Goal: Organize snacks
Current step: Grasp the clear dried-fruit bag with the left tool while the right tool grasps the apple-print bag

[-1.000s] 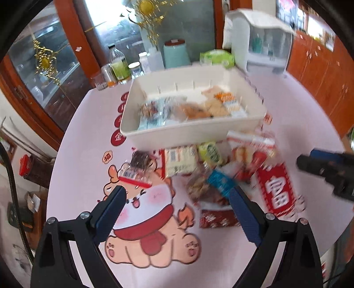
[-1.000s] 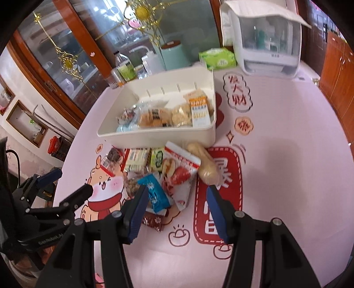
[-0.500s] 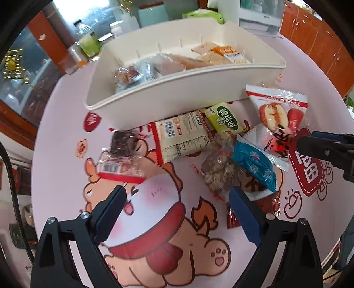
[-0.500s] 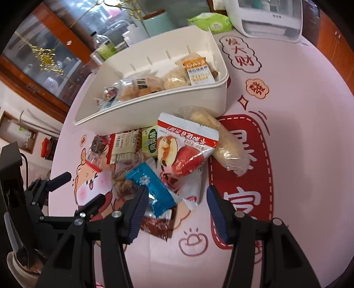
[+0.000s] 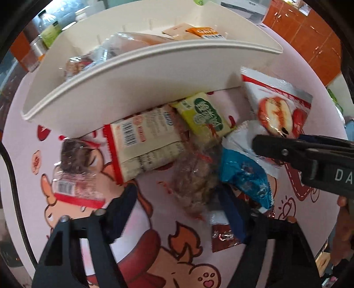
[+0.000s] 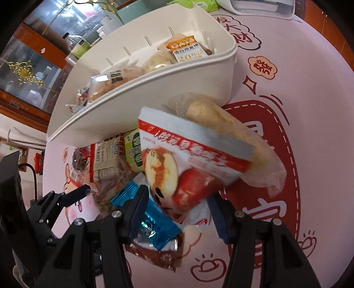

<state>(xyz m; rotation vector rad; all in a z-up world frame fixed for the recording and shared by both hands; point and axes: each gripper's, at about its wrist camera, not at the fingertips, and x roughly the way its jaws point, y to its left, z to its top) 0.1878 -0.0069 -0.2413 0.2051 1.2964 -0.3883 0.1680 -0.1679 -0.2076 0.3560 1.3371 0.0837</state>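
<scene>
A white bin [image 5: 137,88] [image 6: 168,73] holds several snacks. More snacks lie in front of it on the pink tablecloth. My left gripper [image 5: 179,199] is open, low over a clear pack of brown snacks [image 5: 194,177], one finger on each side. My right gripper [image 6: 177,208] is open around the lower end of a red and white apple pack [image 6: 188,161] [image 5: 278,106]. A blue wrapper [image 6: 150,219] [image 5: 245,175] lies by its left finger. A red-edged cracker pack [image 5: 143,141], a green pack [image 5: 203,113] and a pale bread roll [image 6: 234,141] lie near.
A clear pack with a red band [image 5: 75,177] lies at the left. A dark red wrapper [image 6: 154,254] lies under the blue one. Bottles [image 6: 77,48] and a green tissue pack [image 6: 199,4] stand behind the bin. The right gripper shows in the left wrist view [image 5: 309,155].
Both grippers have moved forward and down to the snack pile. The left now straddles the clear brown snack pack; the right now straddles the apple pack. Both stay open.
</scene>
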